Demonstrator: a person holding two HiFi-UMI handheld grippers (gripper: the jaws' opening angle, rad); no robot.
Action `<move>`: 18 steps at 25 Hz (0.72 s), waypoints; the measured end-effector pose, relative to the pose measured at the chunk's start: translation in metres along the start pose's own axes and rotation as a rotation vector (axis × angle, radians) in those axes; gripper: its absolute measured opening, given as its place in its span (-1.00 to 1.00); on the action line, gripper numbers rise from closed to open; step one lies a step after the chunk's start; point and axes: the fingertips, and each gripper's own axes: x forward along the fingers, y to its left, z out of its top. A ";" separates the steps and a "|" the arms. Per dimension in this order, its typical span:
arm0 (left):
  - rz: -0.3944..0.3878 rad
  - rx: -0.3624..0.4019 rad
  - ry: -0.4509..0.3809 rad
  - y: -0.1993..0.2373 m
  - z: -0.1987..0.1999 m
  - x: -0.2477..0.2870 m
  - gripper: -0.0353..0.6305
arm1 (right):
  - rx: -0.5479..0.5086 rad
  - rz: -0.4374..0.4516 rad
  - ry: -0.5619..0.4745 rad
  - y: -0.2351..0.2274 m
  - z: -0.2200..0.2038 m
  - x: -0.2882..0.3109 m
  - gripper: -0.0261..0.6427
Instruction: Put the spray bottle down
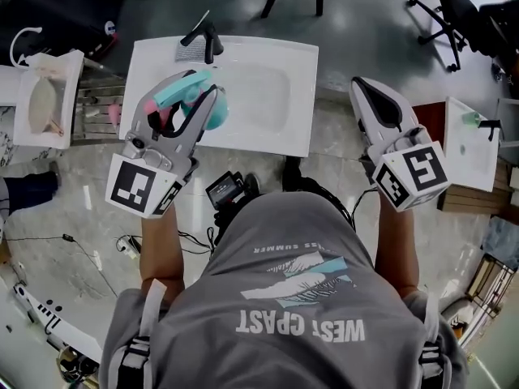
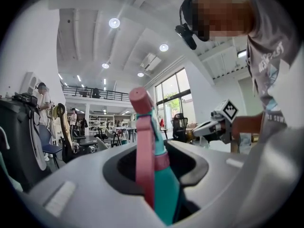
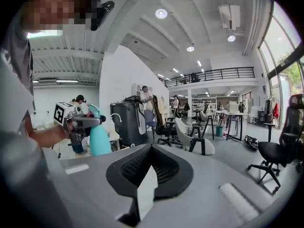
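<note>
The spray bottle (image 1: 212,113) is teal with a pink trigger (image 1: 159,117). My left gripper (image 1: 201,86) is shut on it and holds it over the near left part of the white table (image 1: 276,96). In the left gripper view the bottle (image 2: 159,175) stands upright between the jaws, its pink head above them. The right gripper view shows the bottle (image 3: 98,139) from the side, hanging from my left gripper (image 3: 78,122). My right gripper (image 1: 362,86) is to the right of the table, over the floor. Its jaws are together with nothing held.
A black tool (image 1: 203,39) lies at the table's far edge. A white stand with a basin (image 1: 45,96) is at the left. Another white table (image 1: 466,148) with a small green bottle (image 1: 472,118) is at the right. Office chairs (image 1: 454,14) stand beyond. Cables and a black device (image 1: 227,189) are near my feet.
</note>
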 end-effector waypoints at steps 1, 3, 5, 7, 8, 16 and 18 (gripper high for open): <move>0.007 -0.004 0.004 0.003 -0.002 0.003 -0.48 | 0.001 0.007 0.004 -0.002 0.000 0.005 -0.92; 0.018 -0.012 0.012 0.008 -0.007 0.010 -0.48 | 0.004 0.018 0.013 -0.007 -0.002 0.013 -0.92; 0.025 -0.018 0.022 0.012 -0.013 0.018 -0.48 | 0.008 0.027 0.022 -0.012 -0.004 0.021 -0.92; 0.029 -0.024 0.031 0.017 -0.020 0.026 -0.48 | 0.015 0.034 0.029 -0.017 -0.008 0.030 -0.92; 0.030 -0.026 0.035 0.019 -0.023 0.030 -0.48 | 0.020 0.037 0.031 -0.019 -0.011 0.033 -0.92; 0.035 -0.044 0.053 0.029 -0.040 0.068 -0.48 | 0.048 0.051 0.059 -0.042 -0.026 0.052 -0.92; 0.032 -0.051 0.059 0.038 -0.045 0.072 -0.48 | 0.055 0.054 0.072 -0.039 -0.027 0.061 -0.92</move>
